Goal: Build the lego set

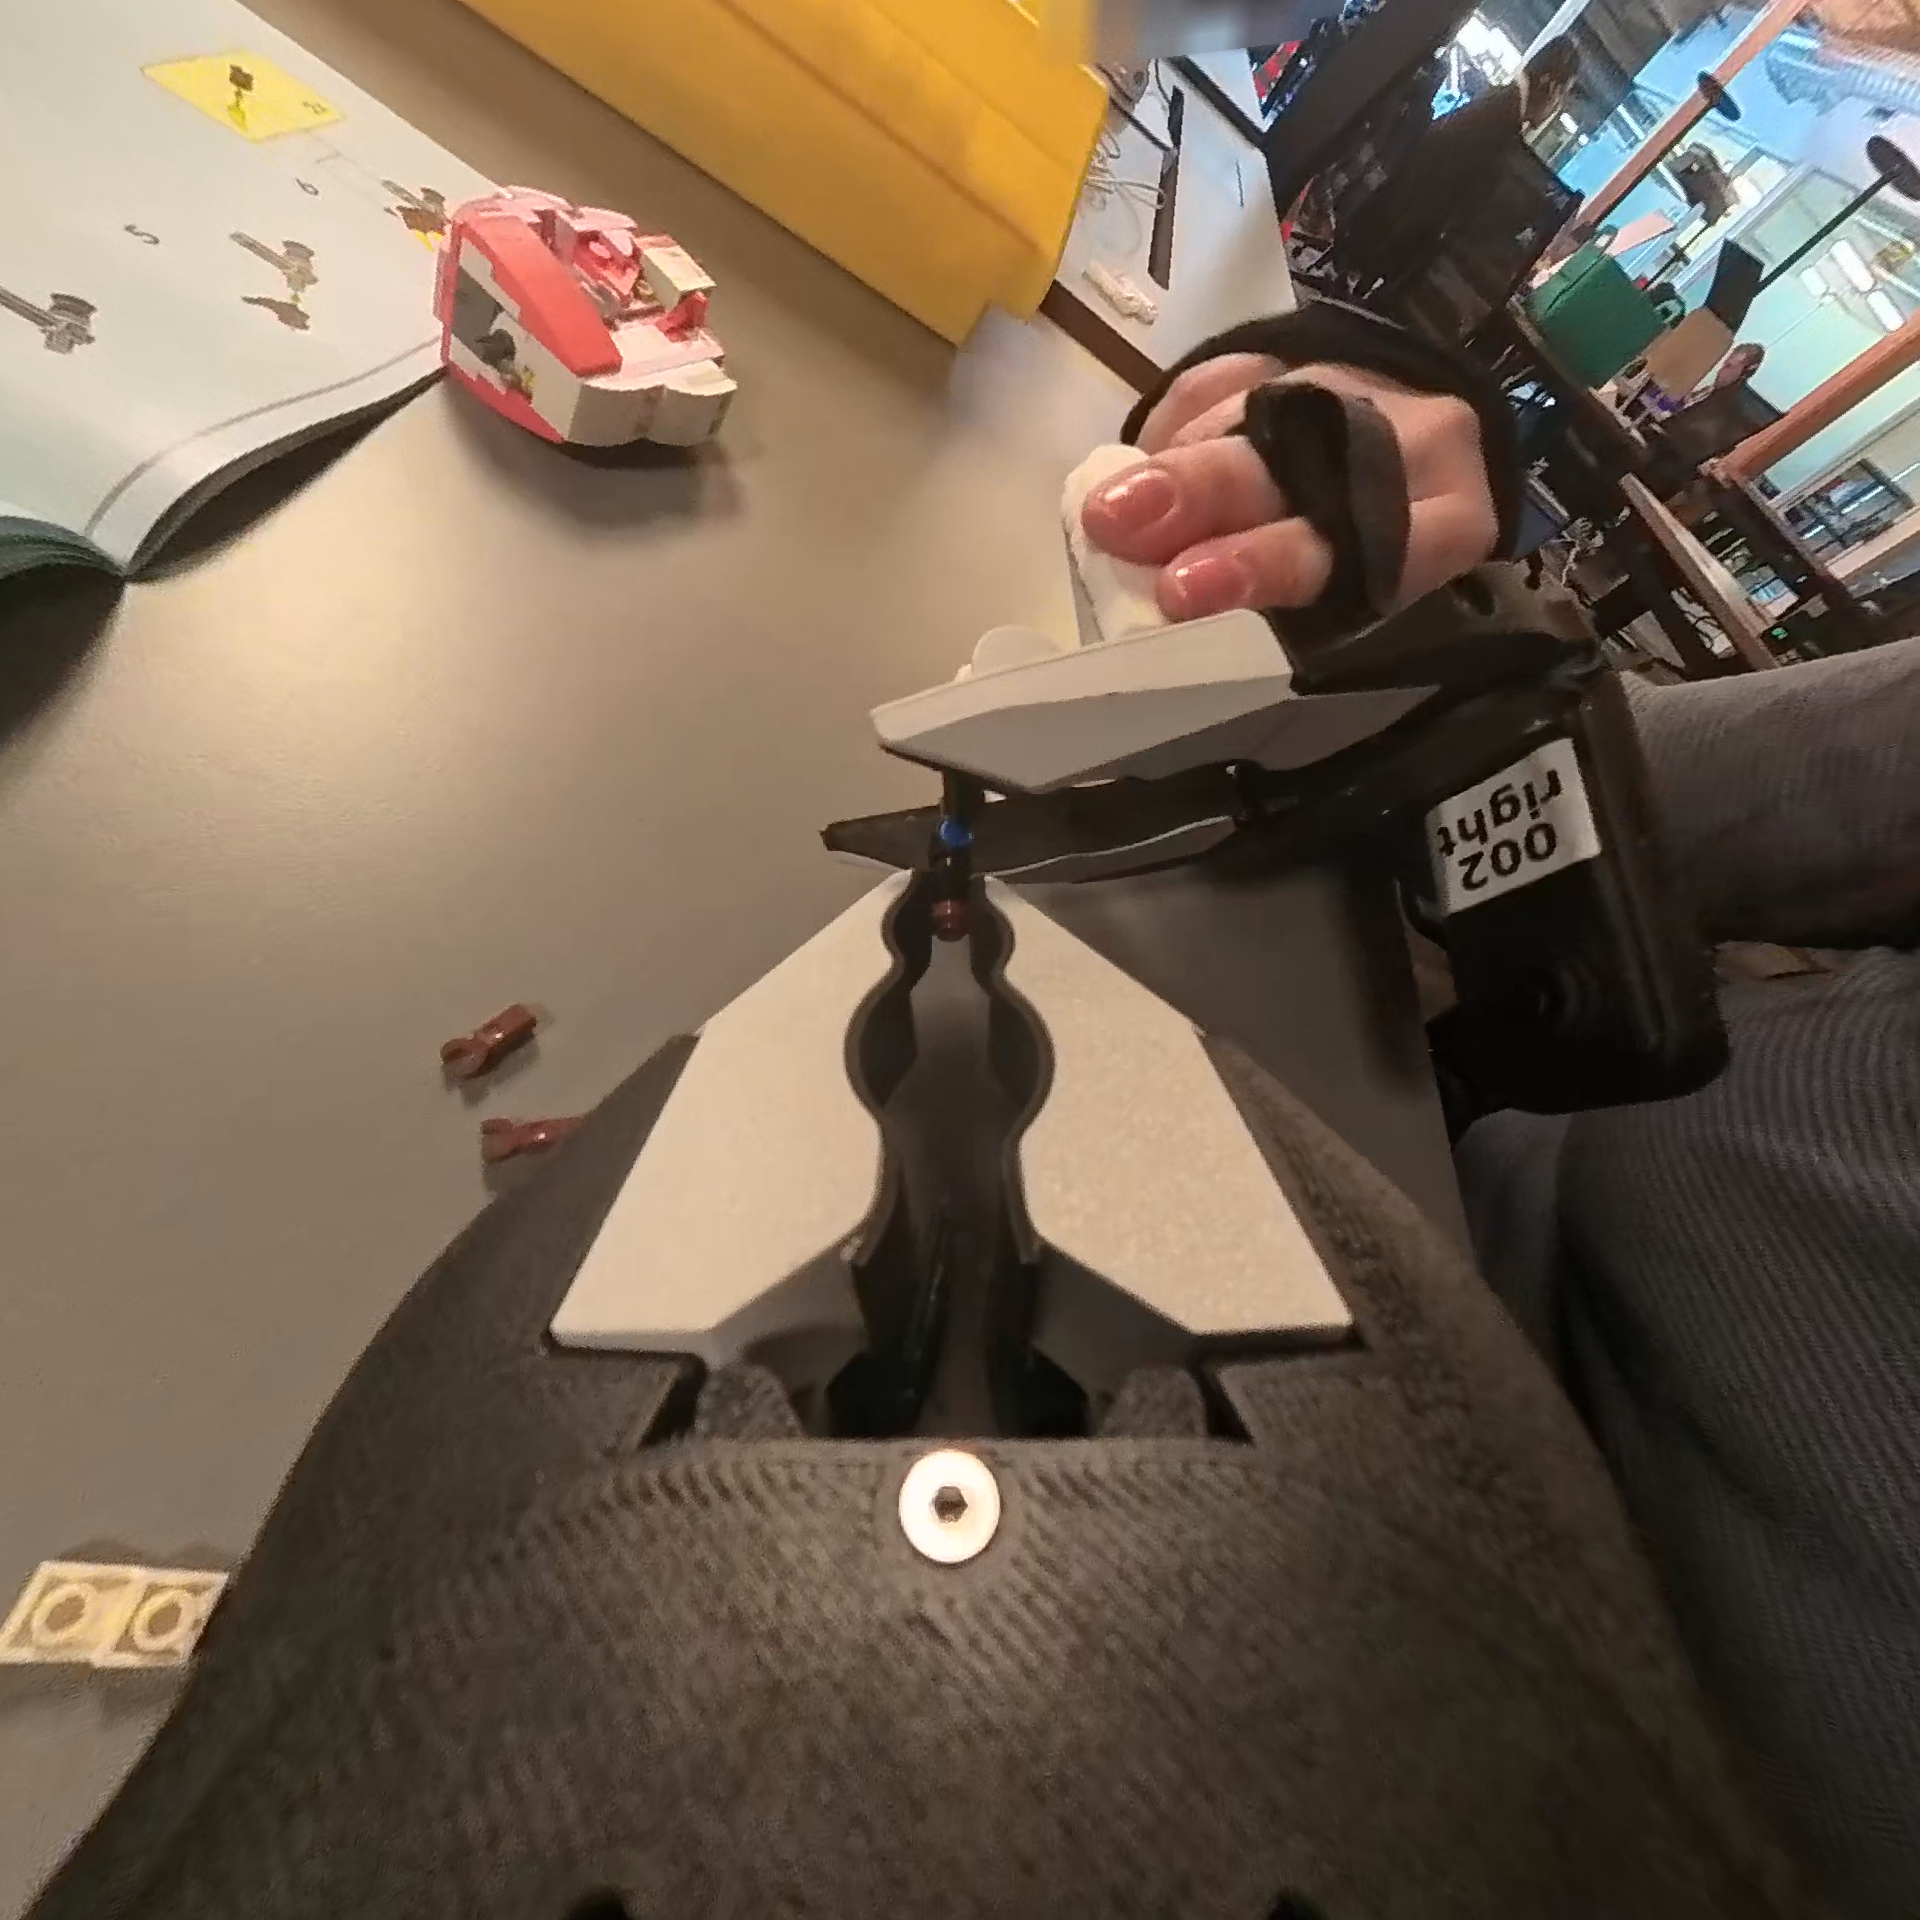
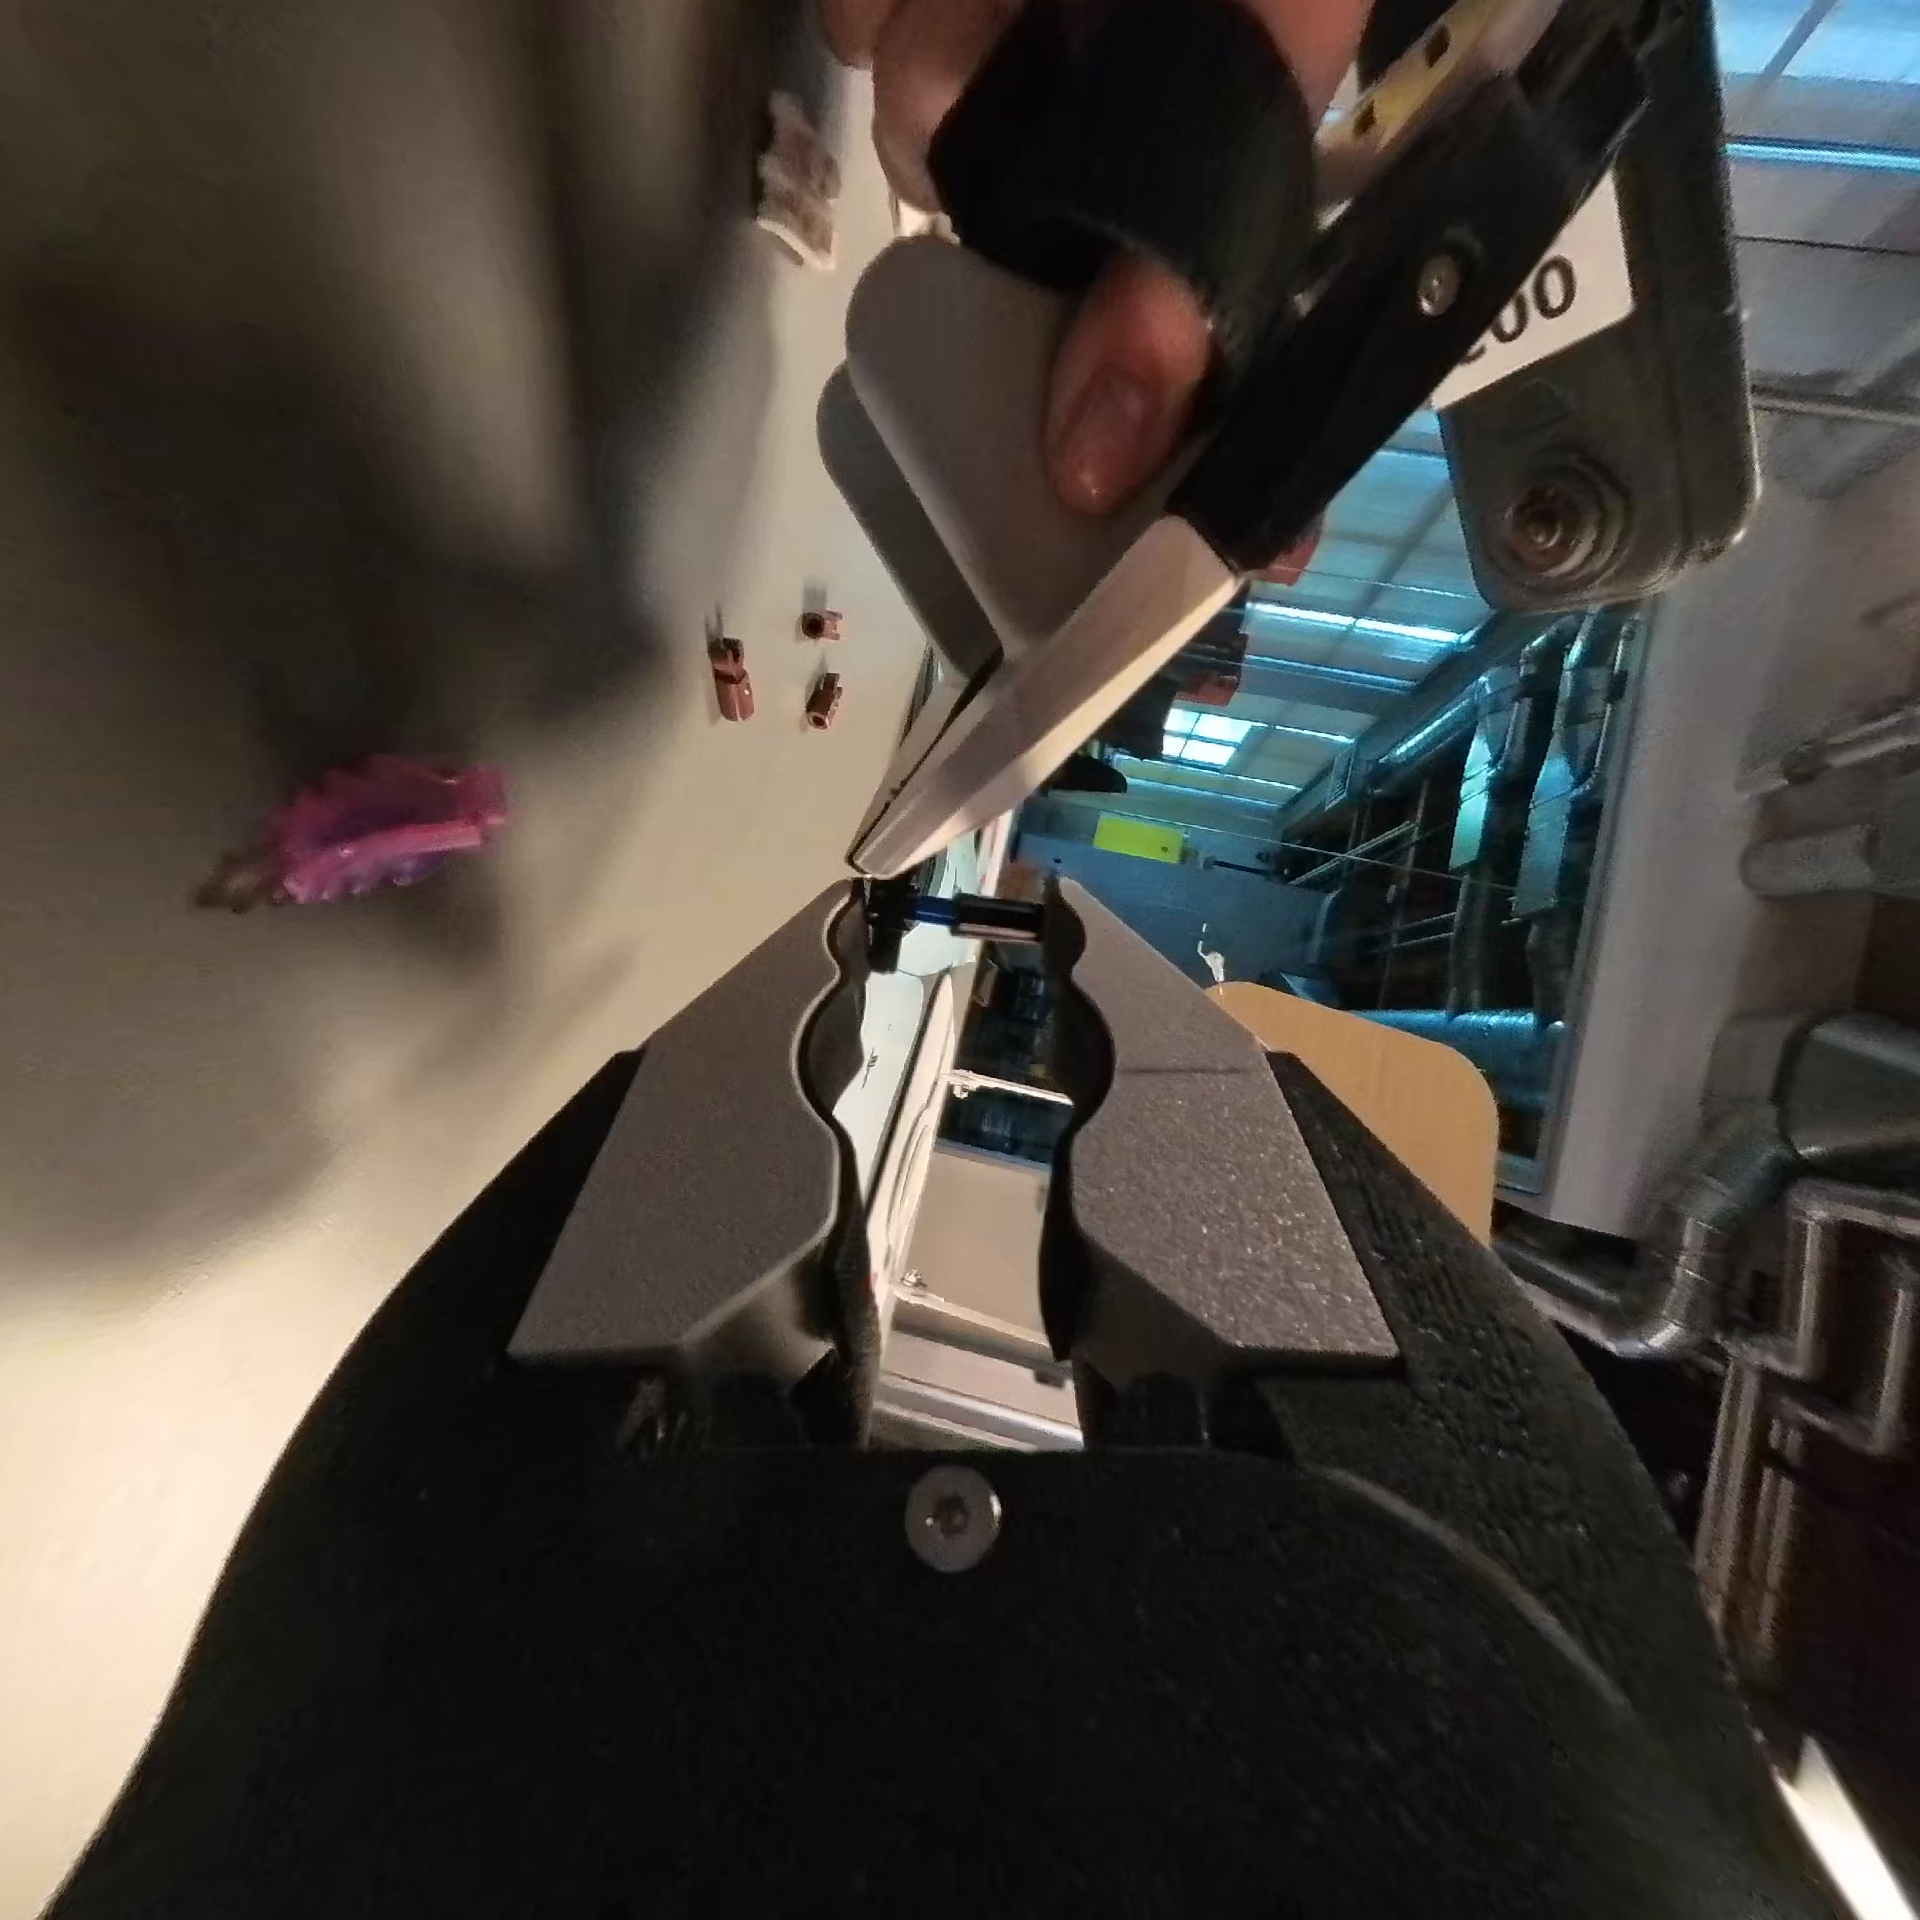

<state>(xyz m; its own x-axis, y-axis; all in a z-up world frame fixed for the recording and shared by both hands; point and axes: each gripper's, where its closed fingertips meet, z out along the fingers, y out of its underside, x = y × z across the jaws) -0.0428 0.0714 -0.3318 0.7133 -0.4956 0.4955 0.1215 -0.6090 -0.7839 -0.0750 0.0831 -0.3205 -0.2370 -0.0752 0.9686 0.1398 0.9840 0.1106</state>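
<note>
LEFT JAWS: left gripper [image 1: 951, 902] nearly closed, its tips pinching one end of a small black rod assembly [image 1: 953, 831] with a blue ring and a reddish-brown end piece.
RIGHT JAWS: right gripper [image 2: 951, 920] at a narrow opening, the same rod assembly spanning it lengthwise, one end against each fingertip.
ROD PLACE: in the air above the desk [image 1: 436, 727], between the two meeting grippers, which stand crosswise to each other.
HANDS: a gloved hand [image 1: 1299, 488] grips the right gripper's handle.
NEAR LEFT: two reddish-brown clip pieces [image 1: 488, 1039] lie on the desk just left of the left gripper; a tan two-stud brick [image 1: 109, 1616] sits nearer.
FAR LEFT: a red-and-white brick vehicle [image 1: 582, 312] beside an open instruction booklet [image 1: 187, 312].
FAR: a yellow box [image 1: 862, 135].
</note>
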